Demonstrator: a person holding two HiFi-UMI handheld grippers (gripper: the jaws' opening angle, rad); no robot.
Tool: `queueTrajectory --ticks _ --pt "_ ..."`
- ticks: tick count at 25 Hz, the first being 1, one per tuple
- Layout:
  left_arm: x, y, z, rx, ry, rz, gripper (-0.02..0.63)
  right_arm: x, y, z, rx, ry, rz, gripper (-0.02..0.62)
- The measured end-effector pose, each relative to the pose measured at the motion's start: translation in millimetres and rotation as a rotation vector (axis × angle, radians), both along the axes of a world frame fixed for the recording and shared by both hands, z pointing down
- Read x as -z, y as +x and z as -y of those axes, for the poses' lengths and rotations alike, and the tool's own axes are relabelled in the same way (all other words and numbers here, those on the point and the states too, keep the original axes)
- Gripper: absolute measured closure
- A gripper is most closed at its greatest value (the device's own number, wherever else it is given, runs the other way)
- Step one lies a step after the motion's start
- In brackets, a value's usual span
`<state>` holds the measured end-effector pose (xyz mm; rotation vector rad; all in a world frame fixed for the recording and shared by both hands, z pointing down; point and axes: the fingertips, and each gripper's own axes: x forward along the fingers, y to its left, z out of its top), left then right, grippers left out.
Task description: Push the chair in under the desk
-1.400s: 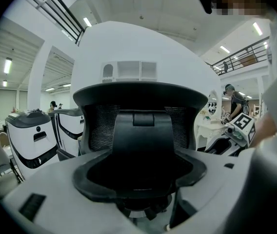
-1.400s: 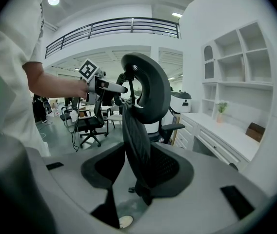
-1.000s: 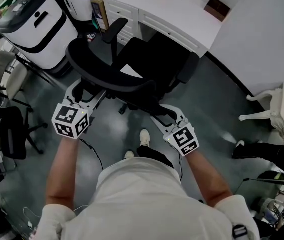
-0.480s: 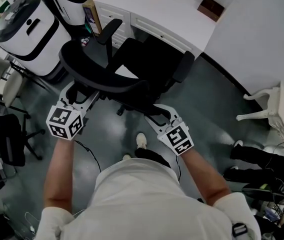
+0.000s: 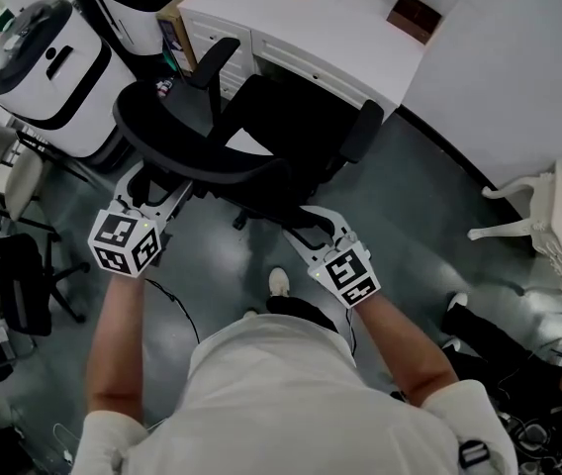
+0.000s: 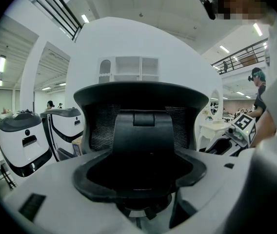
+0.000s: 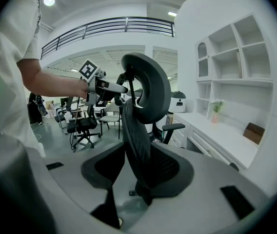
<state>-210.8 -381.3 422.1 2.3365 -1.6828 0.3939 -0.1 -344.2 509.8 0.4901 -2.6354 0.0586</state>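
Jaws of the left gripper (image 6: 139, 177) and the right gripper (image 7: 137, 172) are spread wide, and the backrest of the black office chair (image 5: 291, 117) stands in each gap, unclamped. Beyond the jaws, the chair's seat sits close against the white desk (image 5: 340, 18).

No readable text, brand or number anywhere.

Sign-like marks only:
- black-and-white square code patterns on marker cube (image 5: 123, 243) of left tongs (image 5: 165, 186). No letters.
- same kind of code on marker cube (image 5: 348, 275) of right tongs (image 5: 303, 218).
- large white rounded machine (image 5: 48, 67), far left: black bar-and-dot mark on lid, not lettering.
- small brown box (image 5: 413, 14) on far white worktop (image 5: 340, 30): no legible print.
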Motion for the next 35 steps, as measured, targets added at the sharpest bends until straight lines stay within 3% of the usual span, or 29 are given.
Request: queueTrajectory --ticks 35 --pt "8 3 31 -0.026 0.021 -0.022 0.290 7 1 26 0.000 0.022 0.028 0.428"
